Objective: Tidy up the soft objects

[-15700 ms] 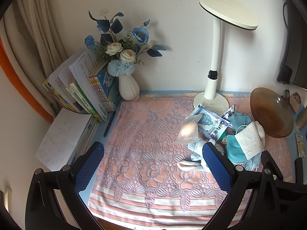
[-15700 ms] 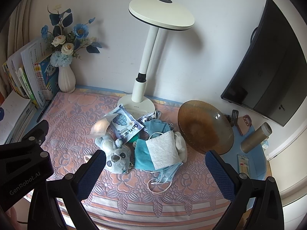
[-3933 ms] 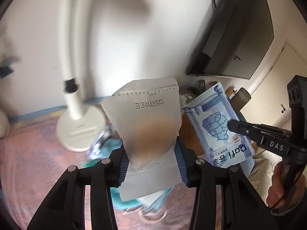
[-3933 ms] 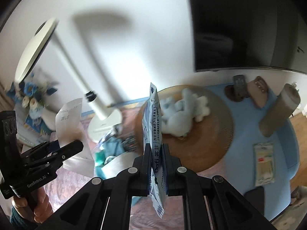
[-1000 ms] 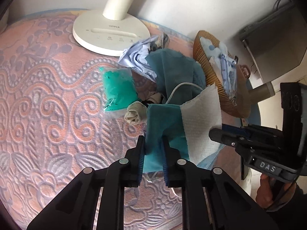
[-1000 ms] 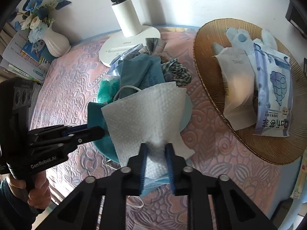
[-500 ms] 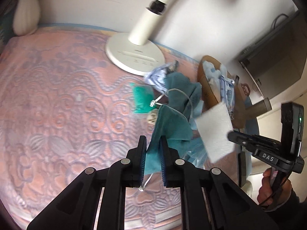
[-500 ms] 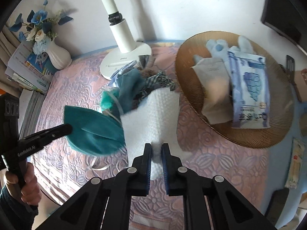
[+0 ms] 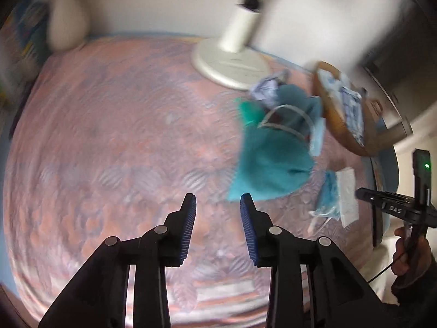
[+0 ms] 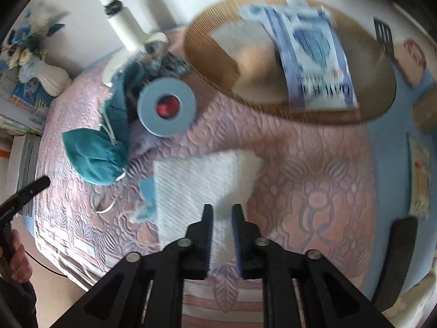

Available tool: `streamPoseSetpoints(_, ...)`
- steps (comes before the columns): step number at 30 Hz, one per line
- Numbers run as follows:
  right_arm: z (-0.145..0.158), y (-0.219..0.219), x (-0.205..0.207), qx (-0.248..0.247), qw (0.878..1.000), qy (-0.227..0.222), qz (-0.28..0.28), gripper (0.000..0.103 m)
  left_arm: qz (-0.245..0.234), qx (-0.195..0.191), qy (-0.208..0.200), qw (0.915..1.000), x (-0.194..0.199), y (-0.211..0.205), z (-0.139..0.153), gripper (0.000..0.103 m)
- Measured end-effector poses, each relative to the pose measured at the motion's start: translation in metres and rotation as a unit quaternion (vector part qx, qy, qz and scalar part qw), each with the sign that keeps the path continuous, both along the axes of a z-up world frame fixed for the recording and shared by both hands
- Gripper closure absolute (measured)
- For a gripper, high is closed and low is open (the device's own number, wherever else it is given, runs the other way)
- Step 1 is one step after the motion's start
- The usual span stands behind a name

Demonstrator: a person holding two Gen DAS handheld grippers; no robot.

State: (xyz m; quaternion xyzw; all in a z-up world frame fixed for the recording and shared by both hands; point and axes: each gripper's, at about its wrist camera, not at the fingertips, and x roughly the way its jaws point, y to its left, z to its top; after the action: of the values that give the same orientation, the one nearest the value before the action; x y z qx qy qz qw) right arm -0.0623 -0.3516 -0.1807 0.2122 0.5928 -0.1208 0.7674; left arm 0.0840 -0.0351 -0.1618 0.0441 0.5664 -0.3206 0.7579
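My left gripper [image 9: 218, 202] hovers over the pink patterned cloth [image 9: 109, 136], jaws opening with nothing between them. The teal mask [image 9: 270, 161] lies on the cloth just ahead and right of its fingers; the right wrist view shows this teal mask [image 10: 92, 158] at the left. My right gripper [image 10: 221, 218] points down over the white paper towel [image 10: 202, 186], which lies flat on the cloth with a pale blue mask [image 10: 147, 191] under its left edge. Its jaws are opening; the towel shows in the narrow gap, unpinched. The brown bowl [image 10: 196, 54] holds a blue-white packet [image 10: 314, 54] and a white pouch [image 10: 240, 52].
A blue ring with a red centre [image 10: 166, 106] lies beside a heap of cloths near the lamp base [image 9: 232, 65]. A white vase [image 9: 68, 24] and books stand at the far left. A person's hand [image 10: 16, 259] holds the left gripper's handle.
The left gripper has let go of the teal mask, which now lies on the cloth. The right gripper has brought the paper towel down onto the cloth, and its jaws have parted.
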Motion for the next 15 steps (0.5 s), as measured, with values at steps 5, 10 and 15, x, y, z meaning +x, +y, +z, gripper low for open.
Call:
streamPoseSetpoints(5, 0.0, -0.007, -0.013, 0.002, 1.0, -0.007, -0.021, 0.043, -0.048, 0.002, 0.043, 0.9979, 0.025, -0.042, -0.024, 0.034)
streamPoseSetpoints(10, 0.007, -0.006, -0.016, -0.001, 1.0, -0.021, -0.023, 0.037, -0.059, -0.05, 0.108, 0.9911, 0.044, -0.042, -0.038, 0.034)
streamPoseSetpoints(15, -0.005, -0.006, -0.009, 0.017, 0.999, -0.018, -0.026, 0.037, -0.085, -0.07, 0.133, 0.985, 0.044, -0.067, -0.042, 0.053)
